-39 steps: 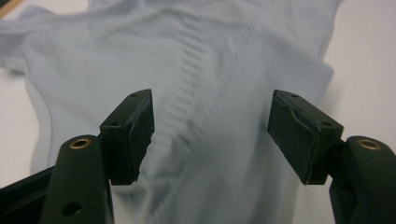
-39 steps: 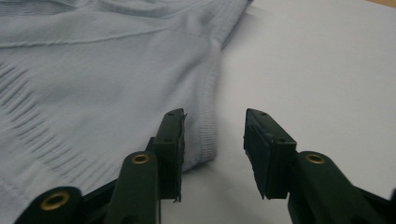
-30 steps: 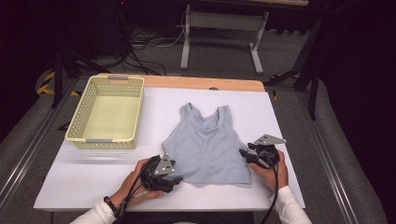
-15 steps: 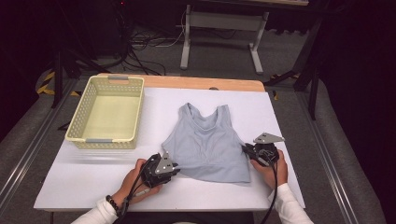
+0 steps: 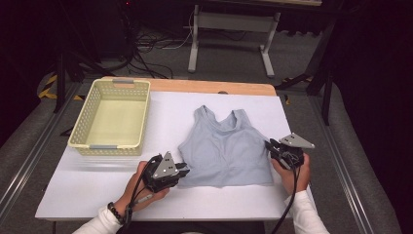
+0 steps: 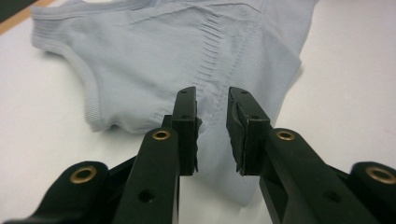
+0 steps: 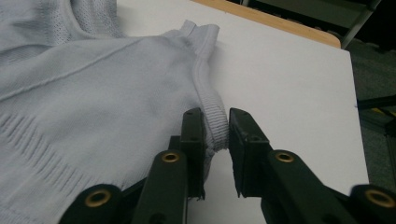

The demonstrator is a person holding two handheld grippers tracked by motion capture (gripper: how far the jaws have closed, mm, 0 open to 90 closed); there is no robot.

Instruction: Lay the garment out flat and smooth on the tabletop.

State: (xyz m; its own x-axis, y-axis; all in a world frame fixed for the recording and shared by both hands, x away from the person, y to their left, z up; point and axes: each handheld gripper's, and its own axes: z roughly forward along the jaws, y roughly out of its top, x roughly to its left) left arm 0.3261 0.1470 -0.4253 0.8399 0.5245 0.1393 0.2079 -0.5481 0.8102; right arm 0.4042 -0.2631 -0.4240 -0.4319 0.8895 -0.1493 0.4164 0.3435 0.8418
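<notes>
1. Yellow lattice-walled plastic basket sits at the left back of the white table, well apart from the top; nothing lies between the grippers and the garment.
2. Bare wooden edge strip runs along the table's far side; cables and a metal stand on the floor beyond.
3. Pale blue-grey tank top lies mid-table, straps pointing away, hem toward the person; soft knit with ribbed bands and a gathered seam line.
4. Left gripper is at the top's near left corner; jaws have just been closing to a narrow gap, fabric bunched between them, pinched.
5. Right gripper is at the right side edge; jaws narrow, have just been closing, clamped on the ribbed armhole edge, which stands up between the pads.
</notes>
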